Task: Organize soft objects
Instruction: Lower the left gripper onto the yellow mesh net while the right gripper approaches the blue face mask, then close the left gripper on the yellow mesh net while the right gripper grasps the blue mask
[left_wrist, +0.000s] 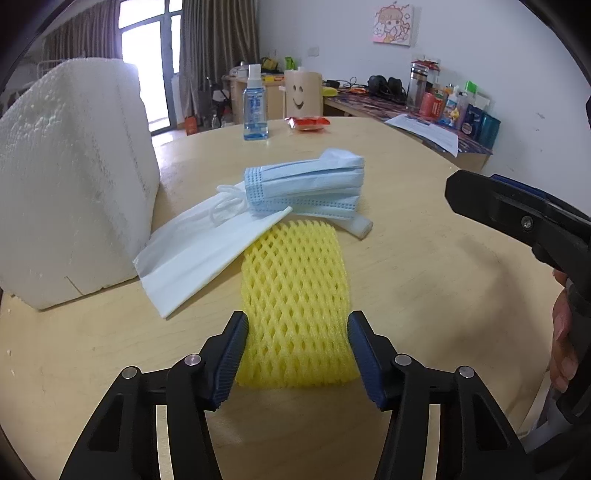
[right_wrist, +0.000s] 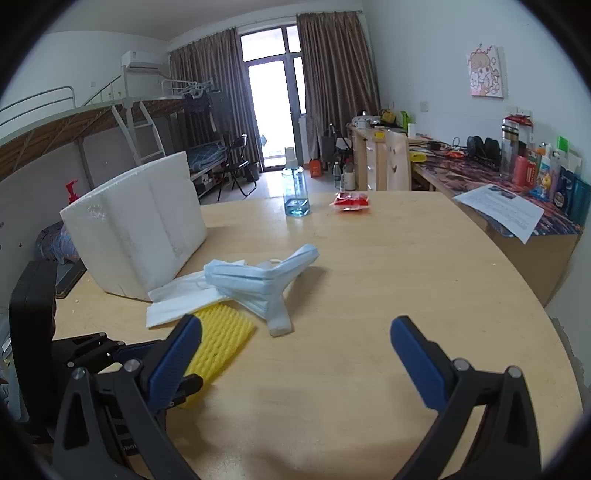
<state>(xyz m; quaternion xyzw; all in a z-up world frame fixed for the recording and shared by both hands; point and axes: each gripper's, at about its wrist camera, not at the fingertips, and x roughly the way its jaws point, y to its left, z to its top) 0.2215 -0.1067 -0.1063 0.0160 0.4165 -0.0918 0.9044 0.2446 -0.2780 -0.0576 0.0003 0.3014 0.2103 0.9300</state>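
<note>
The left hand-held gripper (left_wrist: 297, 332) straddles the near end of a yellow foam mesh sleeve (left_wrist: 295, 291) lying flat on the pale wooden counter (left_wrist: 424, 266), ribbed pads (left_wrist: 236, 354) spread and not pinching. The right hand-held gripper (right_wrist: 295, 343) hovers released. Pleated blue masks (left_wrist: 306, 184) overlap a white sheet (left_wrist: 199, 254) beside a grainy styrofoam block (left_wrist: 70, 177).

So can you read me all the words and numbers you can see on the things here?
No words or numbers here are clear enough to read.
Clear blue spray bottle: label print is blurred.
Red snack packet: too small to read.
Printed white paper sheet: text too small.
Tan wooden chair back: only a smiley face, no letters.
</note>
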